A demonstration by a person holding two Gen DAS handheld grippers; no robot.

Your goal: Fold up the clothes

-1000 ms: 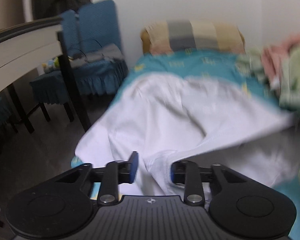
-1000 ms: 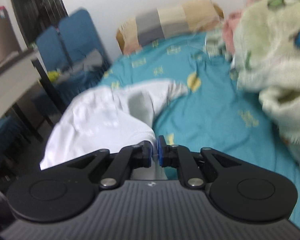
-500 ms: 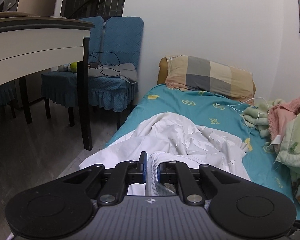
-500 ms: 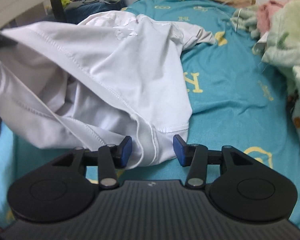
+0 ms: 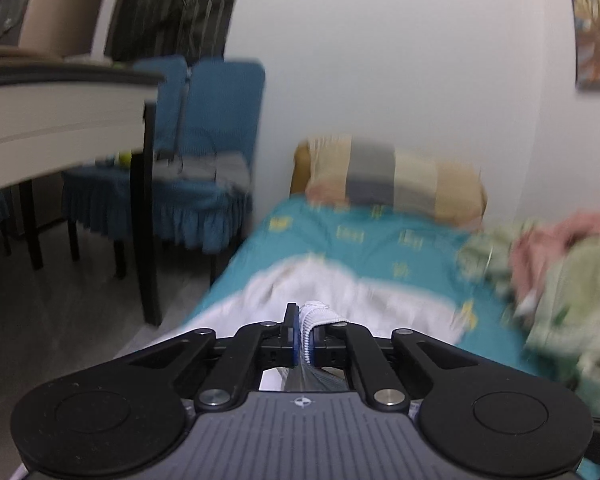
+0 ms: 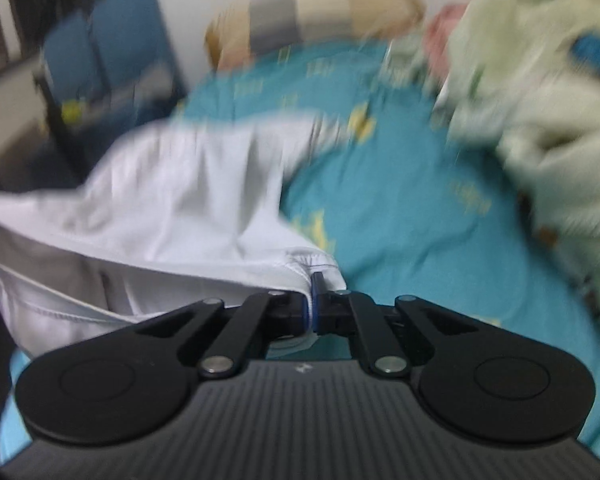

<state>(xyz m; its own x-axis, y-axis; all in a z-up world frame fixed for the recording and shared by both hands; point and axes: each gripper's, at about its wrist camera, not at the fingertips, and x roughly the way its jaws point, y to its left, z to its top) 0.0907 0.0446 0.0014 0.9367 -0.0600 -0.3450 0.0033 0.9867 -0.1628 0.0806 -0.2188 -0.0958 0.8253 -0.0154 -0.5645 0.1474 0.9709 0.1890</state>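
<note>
While motion-blurred, no readable writing; left gripper (image 5: 307, 334) and right gripper (image 6: 313, 304) each pinching white garment (image 6: 188, 200).

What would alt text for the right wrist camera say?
The right tongs are shut on the hem of a white shirt, which lies spread across a teal bedsheet. A pale green blanket is heaped at right; the picture is motion-blurred.

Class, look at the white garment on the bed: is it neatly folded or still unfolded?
Unfolded: the white garment lies rumpled across the teal bedsheet, pinched by the left gripper and right gripper.
</note>
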